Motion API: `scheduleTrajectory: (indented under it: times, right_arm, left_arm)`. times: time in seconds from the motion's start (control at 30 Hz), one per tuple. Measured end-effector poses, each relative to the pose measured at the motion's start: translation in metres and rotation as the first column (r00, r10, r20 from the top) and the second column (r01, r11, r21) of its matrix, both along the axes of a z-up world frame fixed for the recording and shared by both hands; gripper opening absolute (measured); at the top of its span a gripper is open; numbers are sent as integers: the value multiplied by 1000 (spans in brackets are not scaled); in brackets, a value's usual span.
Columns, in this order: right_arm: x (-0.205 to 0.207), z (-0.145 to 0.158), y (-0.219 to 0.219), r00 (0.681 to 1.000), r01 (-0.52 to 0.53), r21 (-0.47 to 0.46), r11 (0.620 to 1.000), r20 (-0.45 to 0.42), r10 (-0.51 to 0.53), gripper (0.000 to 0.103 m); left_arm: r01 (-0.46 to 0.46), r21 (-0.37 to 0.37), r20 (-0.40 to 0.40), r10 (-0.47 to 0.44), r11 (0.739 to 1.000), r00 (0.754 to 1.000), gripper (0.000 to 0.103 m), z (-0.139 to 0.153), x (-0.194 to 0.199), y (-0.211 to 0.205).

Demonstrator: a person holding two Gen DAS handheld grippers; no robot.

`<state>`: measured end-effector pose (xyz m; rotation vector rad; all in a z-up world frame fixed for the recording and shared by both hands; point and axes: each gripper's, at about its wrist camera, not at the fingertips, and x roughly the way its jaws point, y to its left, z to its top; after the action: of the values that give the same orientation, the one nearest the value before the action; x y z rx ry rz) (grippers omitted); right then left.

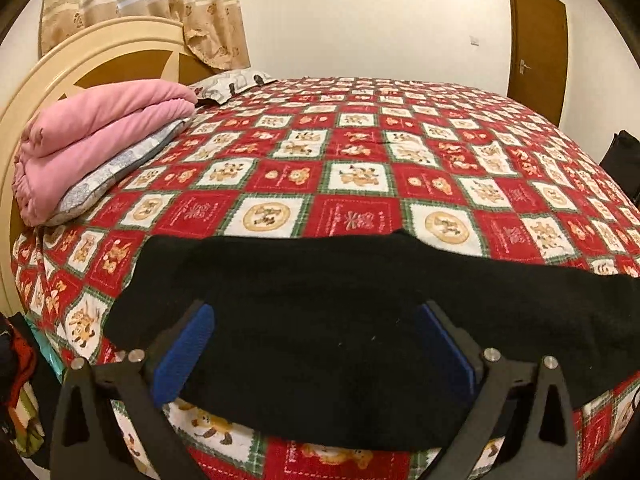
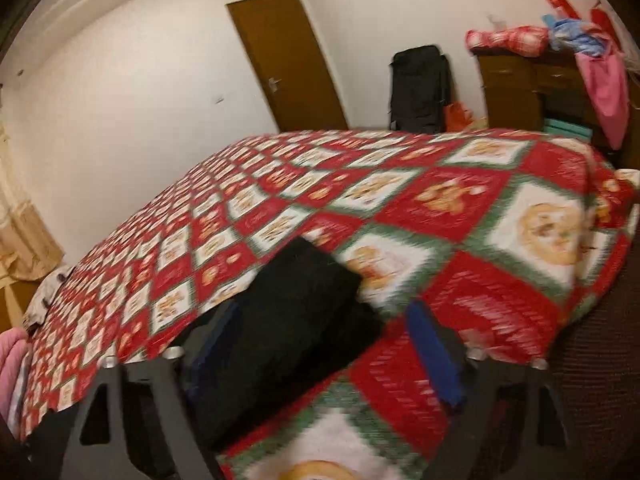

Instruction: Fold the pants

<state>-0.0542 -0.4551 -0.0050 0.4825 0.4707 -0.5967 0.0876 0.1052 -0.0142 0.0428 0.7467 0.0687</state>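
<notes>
black fabric pants flat on red checked bear-print bedspread, left gripper jaws apart above them, right gripper jaws apart, empty, folded pink blanket at 10 o'clock

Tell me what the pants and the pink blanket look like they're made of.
Pants: black, matte, slightly fuzzy surface with specks of lint, likely a knit or fleece; no sheen. Pink blanket: soft, thick fabric folding in rounded rolls, probably fleece or brushed cotton; weave too small to tell.
</notes>
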Motion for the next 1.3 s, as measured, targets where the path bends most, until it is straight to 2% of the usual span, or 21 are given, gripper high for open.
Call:
scheduleTrajectory:
  times: [0.07, 0.13, 0.17, 0.2, 0.23, 0.33, 0.4, 0.5, 0.53, 0.57, 0.63, 0.7, 0.77, 0.8, 0.9, 0.93, 1.03, 1.1, 1.17, 1.3]
  right_arm:
    - [5, -3, 3, 1000, 2, 24, 1000, -11, -2, 65]
    - [5, -3, 6, 1000, 20, 43, 999, 0, -20, 51]
    - [4, -2, 3, 1000, 19, 68, 998, 10, -19, 33]
    - [5, -4, 1, 1000, 9, 109, 994, 22, -11, 23]
    - [3, -7, -3, 999, -4, 145, 989, 33, -1, 22]
    - [8, -7, -3, 1000, -23, 125, 992, 13, 21, 22]
    - [13, -8, -10, 1000, -14, 158, 987, 10, 12, 21]
    - [15, -6, -18, 999, -17, 230, 973, 40, 8, 20]
    - [15, -4, -18, 999, -31, 231, 972, 49, 20, 18]
    - [17, -2, -15, 998, -47, 224, 973, 54, 36, 9]
    - [23, 9, 3, 991, -125, 161, 979, 67, 115, 9]
    - [33, 23, 32, 969, -240, 97, 966, 86, 232, 9]
    - [46, 34, 70, 924, -376, 36, 926, 87, 372, 9]
    - [53, 37, 90, 895, -441, 16, 898, 85, 438, 9]
    - [79, 27, 157, 779, -626, -15, 779, 41, 626, 8]
    - [89, 15, 182, 737, -676, -35, 736, -5, 676, 8]
    - [106, -21, 228, 656, -754, -54, 655, -125, 744, 8]
    - [111, -46, 249, 625, -776, -68, 626, -205, 753, 8]
    - [111, -57, 259, 616, -785, -99, 612, -244, 749, 8]
    - [106, -58, 268, 625, -780, -160, 606, -262, 736, 8]
  left_arm:
    - [-9, 7, -17, 9, 1000, 1000, 103, -4, 1, 1]
    - [-16, 2, -21, 16, 1000, 1000, 103, -4, 0, 3]
    - [-16, -4, -16, 16, 1000, 1000, 103, -3, -1, 5]
    - [-17, -8, -13, 17, 1000, 1000, 103, -2, -2, 6]
    - [-18, -11, -12, 18, 1000, 1000, 103, -2, -2, 7]
    - [-14, -49, -23, 13, 999, 1000, 103, -1, -1, 10]
    - [-9, -67, -28, 7, 998, 1000, 103, -1, -1, 10]
    - [-5, -55, -15, 4, 998, 1000, 103, 1, -4, 9]
    - [-6, -53, -13, 6, 999, 1000, 103, 2, -5, 10]
    - [-7, -56, -14, 6, 998, 1000, 103, 1, -6, 11]
    - [-10, -67, -23, 9, 998, 1000, 103, 0, -5, 13]
    - [-13, -76, -33, 10, 997, 999, 103, -2, -5, 14]
    - [-13, -84, -38, 9, 996, 999, 103, -3, -5, 13]
    - [-10, -88, -41, 6, 996, 999, 103, -4, -5, 12]
    - [2, -92, -47, -6, 996, 999, 103, -6, -7, 8]
    - [6, -92, -47, -11, 996, 999, 103, -6, -8, 8]
    - [14, -86, -47, -18, 996, 999, 103, -6, -10, 6]
    - [15, -85, -51, -19, 996, 999, 103, -7, -10, 7]
    - [12, -86, -56, -17, 996, 998, 103, -10, -9, 8]
    - [10, -102, -76, -18, 995, 997, 103, -16, -5, 6]
